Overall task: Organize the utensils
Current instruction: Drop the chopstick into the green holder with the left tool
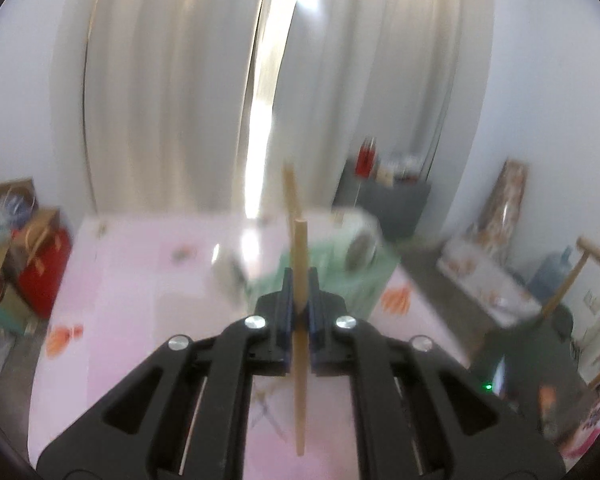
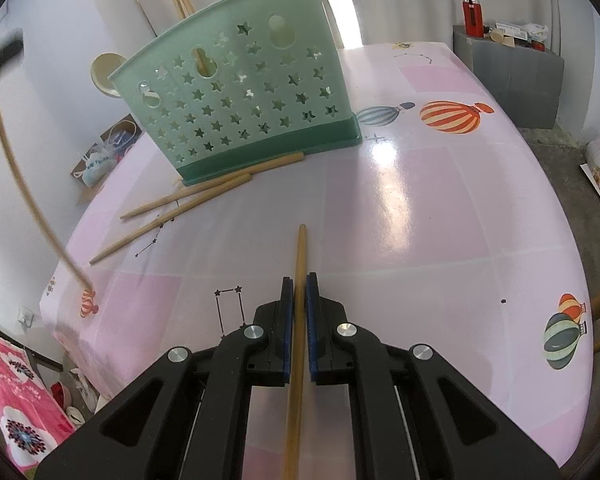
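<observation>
The right gripper has its fingers closed on one wooden chopstick above the near part of the pink bench. The left gripper also grips a chopstick, held high over the bench. Two loose chopsticks lie against the base of the green holder, toward the far left edge. To do this step well, each stick should probably be tilted upright over an open compartment, then lowered slowly before the fingers open.
</observation>
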`<state>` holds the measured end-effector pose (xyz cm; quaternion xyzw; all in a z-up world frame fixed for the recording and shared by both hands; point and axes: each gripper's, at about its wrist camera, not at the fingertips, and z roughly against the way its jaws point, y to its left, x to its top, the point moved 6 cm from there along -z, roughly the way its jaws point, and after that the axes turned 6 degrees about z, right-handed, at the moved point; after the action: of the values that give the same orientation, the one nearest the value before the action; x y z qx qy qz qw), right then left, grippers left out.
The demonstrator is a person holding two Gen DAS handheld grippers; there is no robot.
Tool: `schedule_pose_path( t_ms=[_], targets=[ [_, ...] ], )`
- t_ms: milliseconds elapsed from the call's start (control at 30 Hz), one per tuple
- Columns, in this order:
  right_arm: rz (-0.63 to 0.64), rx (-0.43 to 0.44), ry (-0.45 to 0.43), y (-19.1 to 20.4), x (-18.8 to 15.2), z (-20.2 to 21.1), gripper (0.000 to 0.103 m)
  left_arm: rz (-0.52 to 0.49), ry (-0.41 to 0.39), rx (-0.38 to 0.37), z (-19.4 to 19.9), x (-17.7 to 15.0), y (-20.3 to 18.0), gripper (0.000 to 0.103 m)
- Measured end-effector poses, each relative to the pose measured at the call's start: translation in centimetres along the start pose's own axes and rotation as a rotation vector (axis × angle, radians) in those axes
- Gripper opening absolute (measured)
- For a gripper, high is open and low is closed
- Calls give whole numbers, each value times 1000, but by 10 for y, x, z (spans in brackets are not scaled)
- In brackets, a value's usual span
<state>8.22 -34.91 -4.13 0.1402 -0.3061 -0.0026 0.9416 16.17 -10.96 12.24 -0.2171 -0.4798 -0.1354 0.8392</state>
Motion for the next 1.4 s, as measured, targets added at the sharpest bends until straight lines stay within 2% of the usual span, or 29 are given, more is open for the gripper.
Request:
schedule_pose_path(
  t_ms=[100, 233, 367, 567, 633, 733, 767, 800, 833, 900, 1000, 1233, 1400],
  targets=[
    [-2, 1, 0, 0, 0, 0, 6, 0, -119, -37, 9, 40, -15, 4],
    [-7, 4, -3, 0, 0, 0, 6, 2, -270, -40, 13, 83, -29, 4],
    [-8, 5, -3, 0, 0, 0, 6, 13, -348, 20, -14, 103, -34, 4],
    [-1, 0, 0, 1, 0, 0, 6, 101, -343, 28, -79, 87, -23, 4],
    [1, -2, 1, 1, 0, -1, 6, 132, -316, 28, -95, 70, -16, 4],
    [1, -1, 1, 1, 0, -1, 6, 123, -247, 44, -106, 45, -11, 5],
    [2, -2, 1, 1, 0, -1, 6, 117, -230, 47, -105, 37, -10, 6],
    [1, -2, 1, 1, 0, -1, 6, 106, -204, 43, -102, 26, -9, 14],
    [0, -2, 2, 1, 0, -1, 6, 101, -195, 44, -98, 20, -8, 26],
    [-2, -4, 4, 2, 1, -2, 6, 90, -193, 51, -83, 9, -4, 38],
    [-3, -7, 11, 2, 1, -2, 6, 76, -198, 60, -57, -3, 2, 52],
    [21, -48, 60, 4, 10, -7, 7, 62, -178, 109, -12, -41, 26, 62],
    [57, -91, 73, 7, 18, -15, 7, 41, -88, 163, 5, -81, 48, 64]
  ],
)
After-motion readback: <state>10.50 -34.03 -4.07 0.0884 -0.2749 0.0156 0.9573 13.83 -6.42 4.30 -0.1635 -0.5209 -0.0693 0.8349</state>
